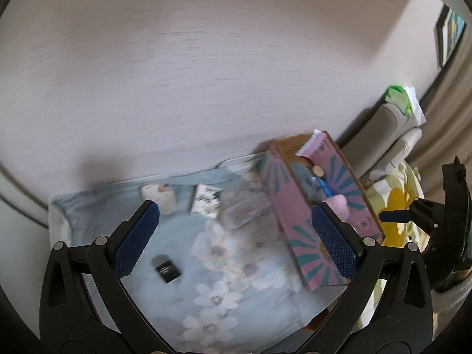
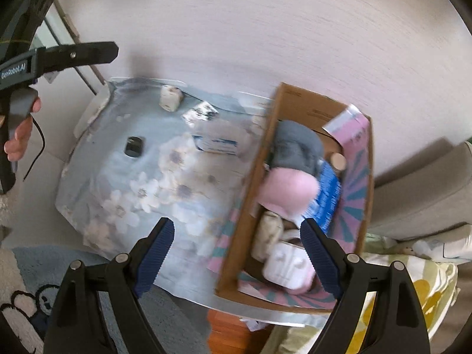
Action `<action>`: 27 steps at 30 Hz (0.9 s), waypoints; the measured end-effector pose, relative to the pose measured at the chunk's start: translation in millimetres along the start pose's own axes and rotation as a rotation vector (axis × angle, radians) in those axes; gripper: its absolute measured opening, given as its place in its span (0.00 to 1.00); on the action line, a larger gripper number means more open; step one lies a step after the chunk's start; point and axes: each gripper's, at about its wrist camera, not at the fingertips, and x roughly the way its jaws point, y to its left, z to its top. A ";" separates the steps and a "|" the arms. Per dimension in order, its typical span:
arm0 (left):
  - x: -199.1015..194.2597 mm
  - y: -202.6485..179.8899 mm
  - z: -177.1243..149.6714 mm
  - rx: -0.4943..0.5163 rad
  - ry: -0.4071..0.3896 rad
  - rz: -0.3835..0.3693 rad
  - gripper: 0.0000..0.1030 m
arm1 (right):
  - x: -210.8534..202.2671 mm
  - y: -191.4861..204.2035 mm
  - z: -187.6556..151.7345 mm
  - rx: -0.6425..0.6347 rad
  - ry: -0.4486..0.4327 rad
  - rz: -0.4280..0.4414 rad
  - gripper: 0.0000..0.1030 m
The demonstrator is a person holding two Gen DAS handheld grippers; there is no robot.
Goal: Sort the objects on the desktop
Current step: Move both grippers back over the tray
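A small table with a pale blue flowered cloth (image 1: 183, 236) (image 2: 118, 177) carries a small black object (image 1: 166, 268) (image 2: 134, 146), a white patterned roll (image 1: 157, 194) (image 2: 170, 98), a black-and-white packet (image 1: 206, 199) (image 2: 200, 112) and a blue-and-white flat packet (image 2: 218, 144). A pink-patterned cardboard box (image 1: 292, 203) (image 2: 354, 177) on the right holds grey and pink soft items, a blue packet and a white earphone case (image 2: 284, 264). My left gripper (image 1: 236, 236) is open and empty above the cloth. My right gripper (image 2: 239, 253) is open and empty above the box's near left edge.
A pale wall stands behind the table. A beige armchair (image 1: 383, 135) (image 2: 427, 188) and a yellow-flowered cushion (image 1: 395, 203) (image 2: 413, 289) lie to the right. A rug with a cartoon pattern (image 2: 26, 295) lies at the lower left. The other gripper shows at each view's edge.
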 end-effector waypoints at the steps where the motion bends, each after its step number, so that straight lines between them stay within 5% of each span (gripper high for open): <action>1: -4.3 7.3 -3.4 -0.006 -0.007 0.014 1.00 | 1.1 4.5 2.2 -0.004 -0.007 0.003 0.83; 9: -37.1 69.1 -30.3 -0.051 -0.060 0.122 1.00 | 14.0 28.6 24.2 -0.003 -0.056 0.055 0.83; 15: -18.3 103.9 -54.7 -0.126 0.016 0.137 1.00 | 40.0 44.0 44.5 -0.001 -0.064 0.075 0.83; 19: 5.1 100.3 -75.5 -0.085 0.036 0.142 1.00 | 67.9 48.7 60.4 0.051 -0.053 0.107 0.83; 27: 74.8 92.2 -131.8 -0.005 0.037 0.090 0.99 | 130.9 64.8 55.5 0.191 -0.222 -0.115 0.83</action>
